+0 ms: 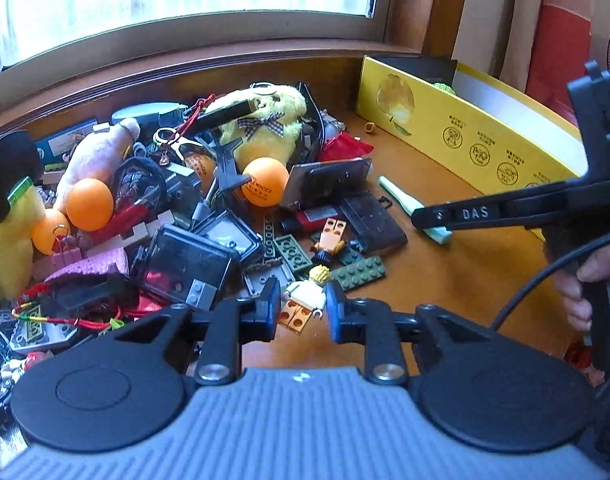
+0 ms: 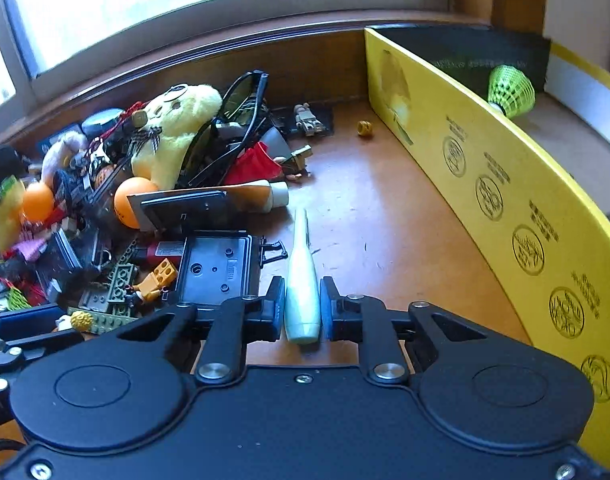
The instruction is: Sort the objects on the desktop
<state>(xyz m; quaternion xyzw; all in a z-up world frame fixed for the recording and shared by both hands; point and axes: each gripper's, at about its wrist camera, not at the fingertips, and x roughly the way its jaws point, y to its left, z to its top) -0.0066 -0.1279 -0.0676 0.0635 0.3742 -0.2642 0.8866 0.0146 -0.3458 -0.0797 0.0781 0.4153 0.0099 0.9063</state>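
Note:
A Lego minifigure (image 1: 307,294) with yellow hair, a white torso and orange legs lies at the near edge of the clutter pile. My left gripper (image 1: 303,307) is shut on it, one pad on each side of the torso. A pale green tube (image 2: 301,248) lies lengthwise on the wooden desk (image 2: 385,220). My right gripper (image 2: 303,309) is shut on its thick near end. In the left wrist view the right gripper (image 1: 419,218) comes in from the right onto the tube (image 1: 397,196). The minifigure's yellow hair (image 2: 81,320) shows low on the left in the right wrist view.
A long yellow box (image 2: 505,200) stands along the right and holds a green shuttlecock (image 2: 509,90). The pile on the left has orange balls (image 1: 89,204), a yellow plush bear (image 1: 265,128), sunglasses (image 2: 241,120), black cases (image 2: 217,268) and green Lego plates (image 1: 357,272). A person's hand (image 1: 581,280) holds the right tool.

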